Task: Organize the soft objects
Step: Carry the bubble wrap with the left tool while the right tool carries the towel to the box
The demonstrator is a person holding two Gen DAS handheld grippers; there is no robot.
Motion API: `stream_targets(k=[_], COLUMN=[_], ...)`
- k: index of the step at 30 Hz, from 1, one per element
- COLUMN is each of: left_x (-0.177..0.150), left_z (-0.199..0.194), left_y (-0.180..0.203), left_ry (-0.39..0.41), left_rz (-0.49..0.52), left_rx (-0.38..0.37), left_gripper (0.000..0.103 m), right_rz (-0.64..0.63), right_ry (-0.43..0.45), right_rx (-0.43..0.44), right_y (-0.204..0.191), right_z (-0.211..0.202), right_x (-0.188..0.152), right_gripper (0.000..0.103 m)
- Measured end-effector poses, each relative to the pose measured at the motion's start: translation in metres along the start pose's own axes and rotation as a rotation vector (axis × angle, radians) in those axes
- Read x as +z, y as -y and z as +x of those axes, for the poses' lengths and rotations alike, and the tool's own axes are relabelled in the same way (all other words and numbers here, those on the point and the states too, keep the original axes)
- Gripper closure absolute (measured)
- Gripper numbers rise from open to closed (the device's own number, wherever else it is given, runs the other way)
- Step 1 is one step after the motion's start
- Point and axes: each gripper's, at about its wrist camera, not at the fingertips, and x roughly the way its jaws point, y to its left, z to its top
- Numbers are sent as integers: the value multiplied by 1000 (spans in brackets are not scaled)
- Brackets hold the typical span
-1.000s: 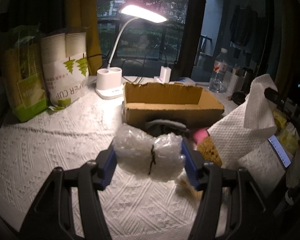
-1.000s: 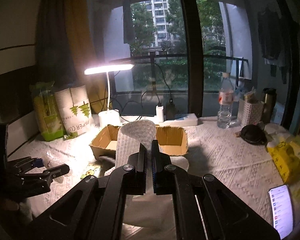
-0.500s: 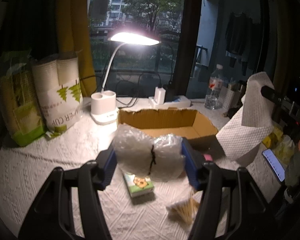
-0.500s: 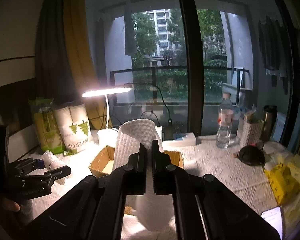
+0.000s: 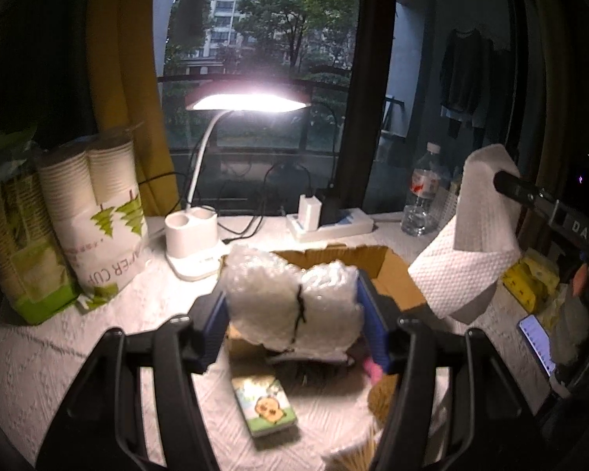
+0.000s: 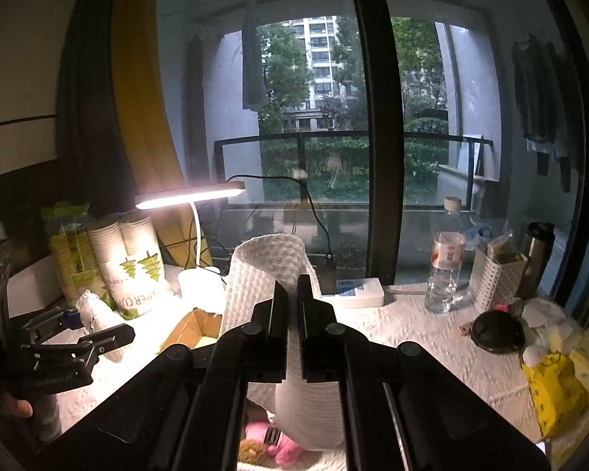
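Left gripper (image 5: 294, 314): blue pads clamped on a bubble-wrap bundle (image 5: 290, 298) tied round the middle with a black tie, held up off the table, in front of the cardboard box (image 5: 396, 271). Seen from the right wrist, the same bundle sits between the left jaws at the left edge of frame.

Right gripper (image 6: 292, 294): jaws pinched together on a white embossed paper towel sheet (image 6: 267, 274); the sheet loops over the fingertips and hangs down below them. In the left view the towel hangs just right of the box, above its right rim.

Containers:
- Cardboard box: flaps open, the visible part of its floor is bare; the bundle hides the rest.
- Desk lamp (image 5: 247, 102): lit, base has two round wells, contents not visible.
- White perforated holder (image 6: 494, 282), right side: green packet sticks out of the top.
- Plastic water bottle (image 6: 445, 259): clear, red-white label, text too small to read.

Writing:
- Sleeve of stacked paper cups (image 5: 102, 212): green tree print, "PER CUP" legible, smaller red text unreadable. A second, green sleeve stands to its left.
- "DAS" on the right gripper's body in the left view.

On the white tablecloth (image 5: 78, 337) below the left jaws: small green packet with a yellow cartoon chick (image 5: 265, 406). Pink plush item (image 6: 271, 441) under the right jaws. Yellow bag (image 6: 557, 388) and phone (image 5: 538, 343) at far right.
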Motion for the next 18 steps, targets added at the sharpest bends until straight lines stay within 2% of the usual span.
stream_targets(k=[11, 18], left_x=[22, 23], left_z=[38, 69], left_y=[4, 6], left_ry=[39, 6], left_rz=[9, -2], left_rx=[-23, -43], left_gripper=[43, 43], right_rz=[-3, -10], right_ry=[-14, -47], right_rx=[4, 13], right_y=[7, 7], right_z=[45, 75], right_x=[10, 5], right_gripper=[98, 98])
